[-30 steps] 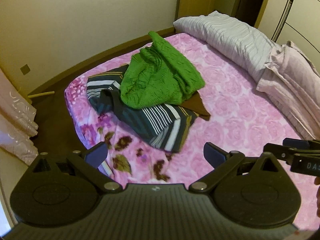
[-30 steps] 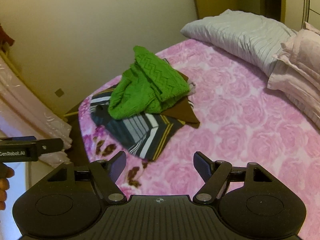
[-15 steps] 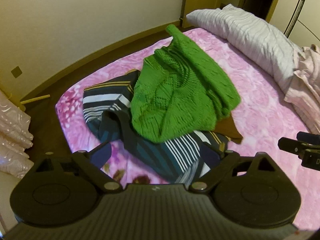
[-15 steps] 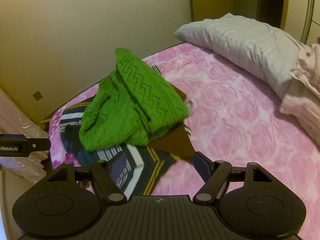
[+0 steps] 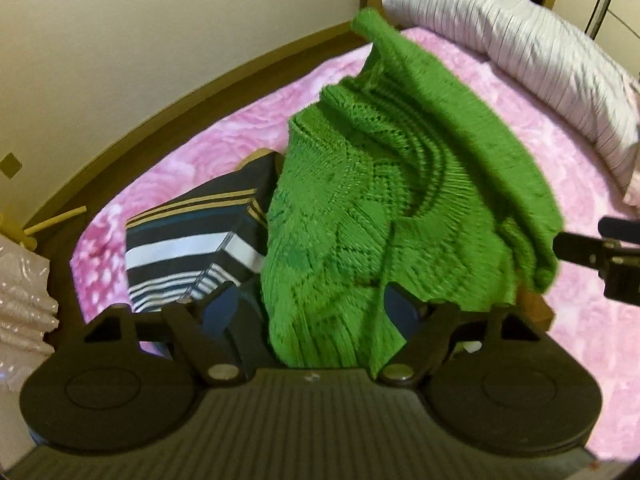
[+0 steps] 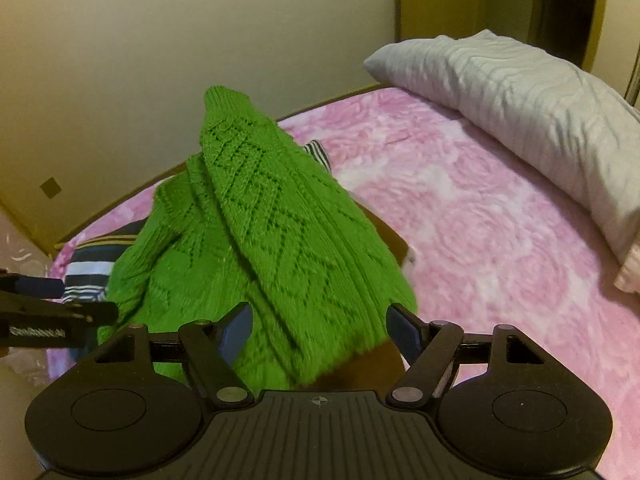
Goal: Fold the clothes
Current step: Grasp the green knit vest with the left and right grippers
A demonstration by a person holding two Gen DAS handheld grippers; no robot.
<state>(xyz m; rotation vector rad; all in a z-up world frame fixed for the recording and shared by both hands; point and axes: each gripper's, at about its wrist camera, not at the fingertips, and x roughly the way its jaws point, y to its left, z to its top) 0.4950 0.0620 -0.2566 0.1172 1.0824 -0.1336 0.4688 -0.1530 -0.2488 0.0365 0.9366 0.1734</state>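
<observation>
A crumpled green knit sweater (image 5: 384, 208) lies on top of a dark striped garment (image 5: 188, 248) and a brown cloth (image 5: 536, 308) on the pink floral bed (image 5: 560, 152). My left gripper (image 5: 310, 308) is open, and the sweater's near hem lies between its blue pads. In the right wrist view the sweater (image 6: 260, 248) fills the middle, and my right gripper (image 6: 320, 330) is open with the sweater's lower edge between its pads. Brown cloth (image 6: 360, 372) shows under that edge. Each gripper appears at the side of the other's view.
A grey ribbed pillow (image 6: 520, 112) and pale pink bedding (image 6: 630, 276) lie at the bed's far right. A cream wall with a wooden skirting (image 5: 160, 108) runs behind the bed. Pink curtain folds (image 5: 20, 312) hang at the left.
Both grippers have moved forward and down onto the clothes pile, from well short of it to having the green sweater's edge between their open fingers.
</observation>
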